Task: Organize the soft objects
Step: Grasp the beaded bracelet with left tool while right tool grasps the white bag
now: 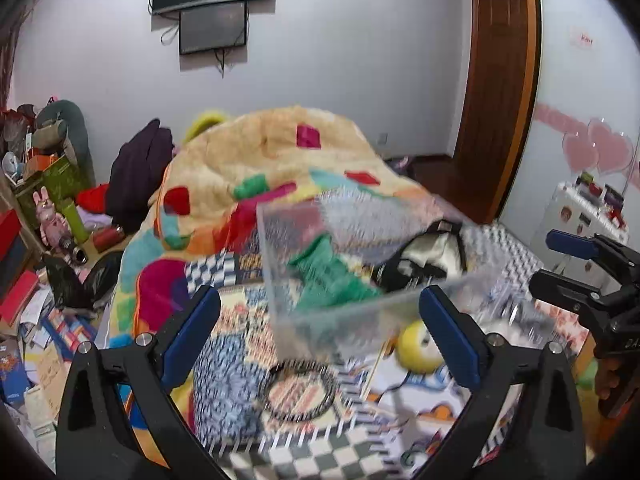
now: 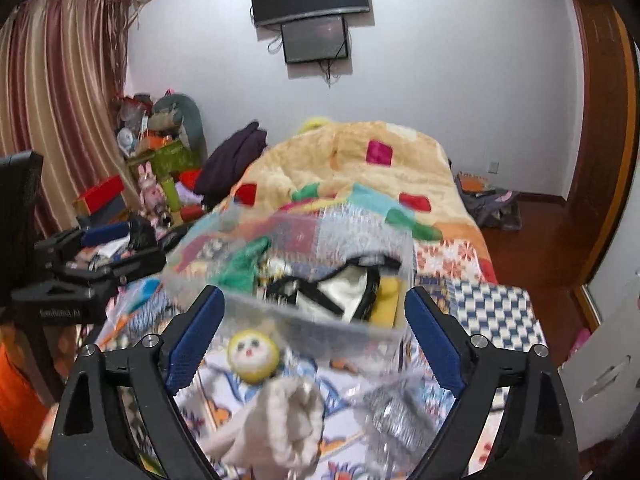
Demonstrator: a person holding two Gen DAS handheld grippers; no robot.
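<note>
Both grippers hover over the bed, jaws spread wide, holding nothing. The left gripper (image 1: pixel 320 340) faces the clear plastic bin (image 1: pixel 376 280), which holds a green cloth (image 1: pixel 332 276). The right gripper (image 2: pixel 314 336) hangs above a white cloth (image 2: pixel 288 420).

Clear box (image 1: pixel 360 264): motion-blurred in both views; its walls smear over what lies inside.
Green cloth (image 1: pixel 332 280): blurred inside the box, kind of item unreadable.
Black-and-white item (image 1: pixel 428 256): partly hidden by the box wall, its kind unclear.
White cloth (image 2: pixel 284 428): smeared near the bed's near edge, lower part cut by the frame.
Shiny item (image 2: pixel 396 416): too blurred to identify.
Left gripper (image 1: pixel 320 336): finger bases cut off by the bottom edge.
Right gripper (image 2: pixel 312 336): likewise cropped below.
</note>
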